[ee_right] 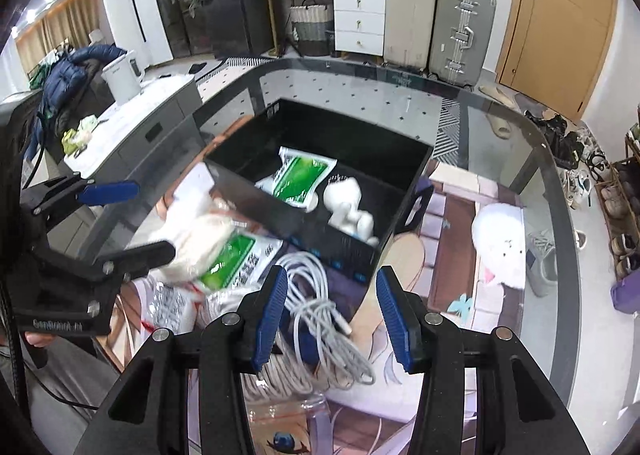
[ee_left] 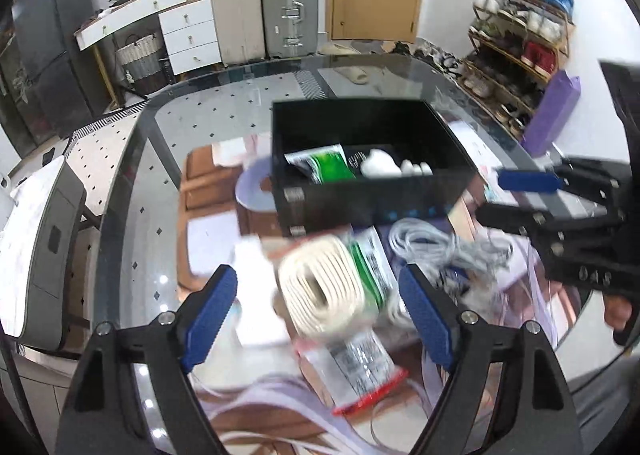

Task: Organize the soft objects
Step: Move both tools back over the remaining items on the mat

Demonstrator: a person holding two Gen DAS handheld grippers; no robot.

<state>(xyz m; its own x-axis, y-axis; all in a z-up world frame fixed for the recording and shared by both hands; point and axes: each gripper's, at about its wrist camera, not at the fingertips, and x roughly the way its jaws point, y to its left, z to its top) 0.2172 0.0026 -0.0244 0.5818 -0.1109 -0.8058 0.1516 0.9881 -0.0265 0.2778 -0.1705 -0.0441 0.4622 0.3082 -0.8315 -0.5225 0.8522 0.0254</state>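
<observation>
Both grippers open over the soft clutter

The left gripper [ee_left: 316,319] hangs released, nothing pinched, above a cream rope coil [ee_left: 324,291] lying just short of the black bin [ee_left: 372,191]. The right gripper [ee_right: 332,319] stands part-open and empty over the white cable bundle [ee_right: 320,319]. Ahead of both, the bin already holds a green pouch [ee_right: 300,179] and a white plush [ee_right: 348,207], probably the sorting spot.

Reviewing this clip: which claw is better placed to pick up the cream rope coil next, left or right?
Left, probably. The cream rope coil lies straight ahead between the left claw's open pads. The right claw is open over the grey cable bundle instead, beside the black box.
</observation>
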